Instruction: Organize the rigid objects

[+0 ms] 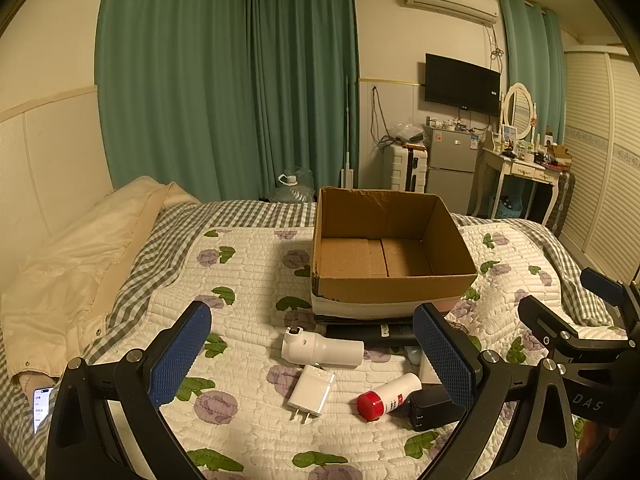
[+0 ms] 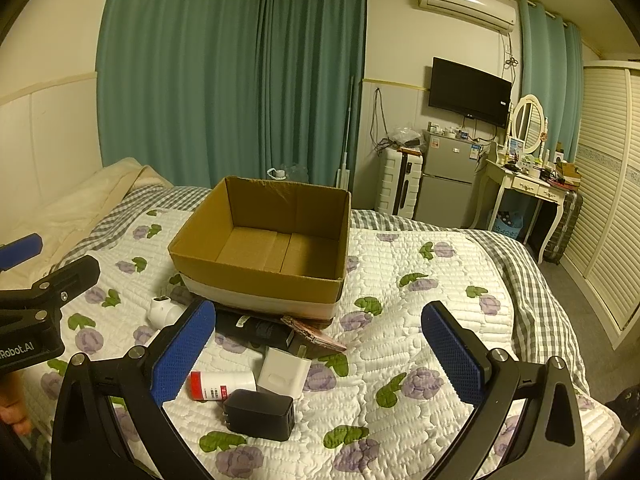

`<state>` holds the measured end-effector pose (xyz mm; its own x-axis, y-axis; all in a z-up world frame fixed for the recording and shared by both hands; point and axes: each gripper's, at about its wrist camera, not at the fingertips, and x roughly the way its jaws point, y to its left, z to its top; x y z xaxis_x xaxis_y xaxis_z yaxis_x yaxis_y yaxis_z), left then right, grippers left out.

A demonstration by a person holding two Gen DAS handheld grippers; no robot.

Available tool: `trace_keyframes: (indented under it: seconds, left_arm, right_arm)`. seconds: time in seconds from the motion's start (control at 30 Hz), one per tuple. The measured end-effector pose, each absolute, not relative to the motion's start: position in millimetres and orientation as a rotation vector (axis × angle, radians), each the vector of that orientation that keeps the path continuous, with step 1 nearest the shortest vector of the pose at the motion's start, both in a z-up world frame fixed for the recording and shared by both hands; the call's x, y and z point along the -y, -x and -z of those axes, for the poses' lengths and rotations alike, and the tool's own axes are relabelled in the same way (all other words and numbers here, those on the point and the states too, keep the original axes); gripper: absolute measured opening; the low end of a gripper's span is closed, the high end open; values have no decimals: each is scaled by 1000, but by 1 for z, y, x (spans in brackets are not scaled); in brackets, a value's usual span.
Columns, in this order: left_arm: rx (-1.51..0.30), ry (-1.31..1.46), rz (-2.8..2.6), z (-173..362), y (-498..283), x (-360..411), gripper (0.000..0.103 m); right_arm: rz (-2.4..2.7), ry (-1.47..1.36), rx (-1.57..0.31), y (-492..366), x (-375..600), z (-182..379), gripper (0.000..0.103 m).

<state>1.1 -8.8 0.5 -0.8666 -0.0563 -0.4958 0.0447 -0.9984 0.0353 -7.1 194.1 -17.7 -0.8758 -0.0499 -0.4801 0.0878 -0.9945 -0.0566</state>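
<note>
Flanking box [image 1: 394,280], quilt [image 2: 420,300] bare rightward

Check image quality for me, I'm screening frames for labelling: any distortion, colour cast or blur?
Left wrist view: fisheye bends the curtains, dark corners, warm yellow cast, items sharp. Right wrist view: same bending and cast, glare on the air conditioner, cardboard box sharp.

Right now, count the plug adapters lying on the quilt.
2 clearly: a white plug adapter near the middle of the pile, and a black plug adapter beside the red-capped bottle. Others may be hidden.
</note>
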Motion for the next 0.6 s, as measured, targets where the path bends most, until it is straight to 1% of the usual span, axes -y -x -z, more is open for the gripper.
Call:
trace_keyframes:
  seconds: [0.6]
  left_arm:
    - [34,-794,2986,-1,-1,10,103]
  right_arm:
    - [2973,-763,-118,7,-194,21,103]
